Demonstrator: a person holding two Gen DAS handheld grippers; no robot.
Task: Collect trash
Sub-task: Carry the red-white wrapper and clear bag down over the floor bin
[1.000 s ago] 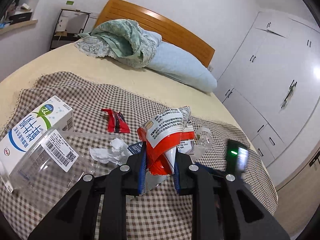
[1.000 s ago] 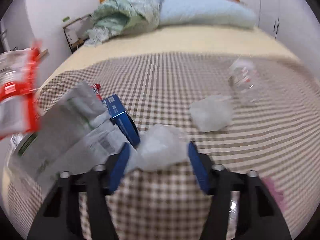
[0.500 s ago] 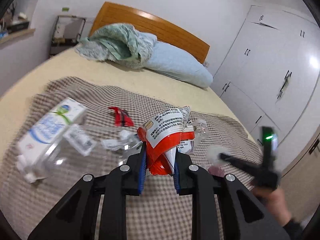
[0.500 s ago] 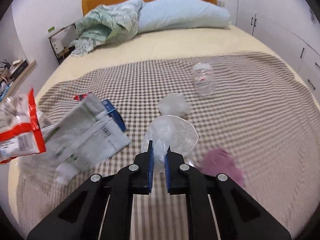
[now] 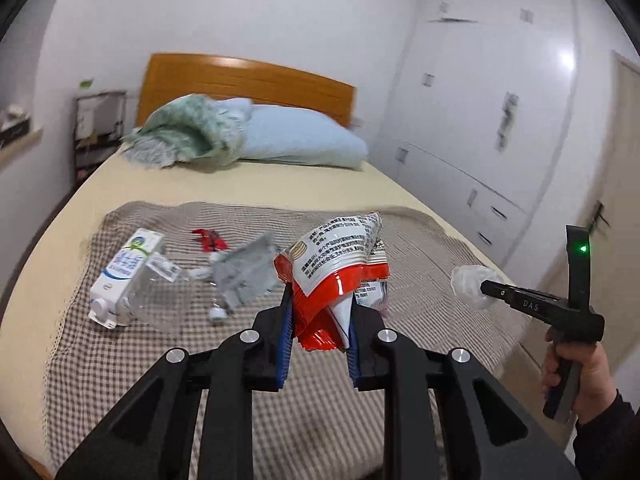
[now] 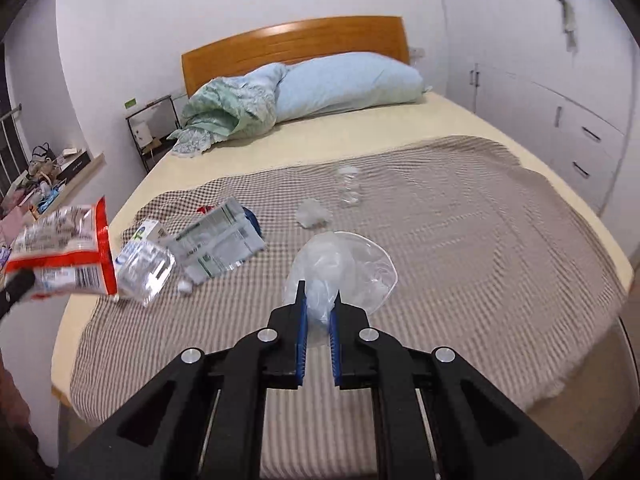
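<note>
My left gripper [image 5: 320, 312] is shut on a crumpled red-and-white snack bag [image 5: 338, 268], held up above the bed. That bag also shows at the left edge of the right wrist view as the snack bag [image 6: 64, 252]. My right gripper [image 6: 318, 304] is shut on a clear, crumpled plastic bag [image 6: 340, 268], lifted off the checked blanket [image 6: 460, 240]. In the left wrist view the right gripper [image 5: 486, 290] holds the plastic bag [image 5: 468, 284] at the right, with a hand below it. On the blanket lie a milk carton [image 5: 124, 276], a clear bottle [image 5: 160, 292], a grey pouch [image 5: 244, 272] and a red wrapper [image 5: 210, 238].
A white tissue wad [image 6: 314, 214] and a clear jar [image 6: 348, 186] lie further up the blanket. Pillow [image 6: 348, 84] and green quilt [image 6: 228, 112] sit by the wooden headboard [image 6: 296, 44]. White wardrobes [image 5: 480, 120] line the right wall; a cluttered shelf [image 6: 44, 176] stands left.
The right gripper closed on the clear plastic bag and lifted it. Both grippers rose and pulled back from the bed, each with its trash; the view of the bed widened.
</note>
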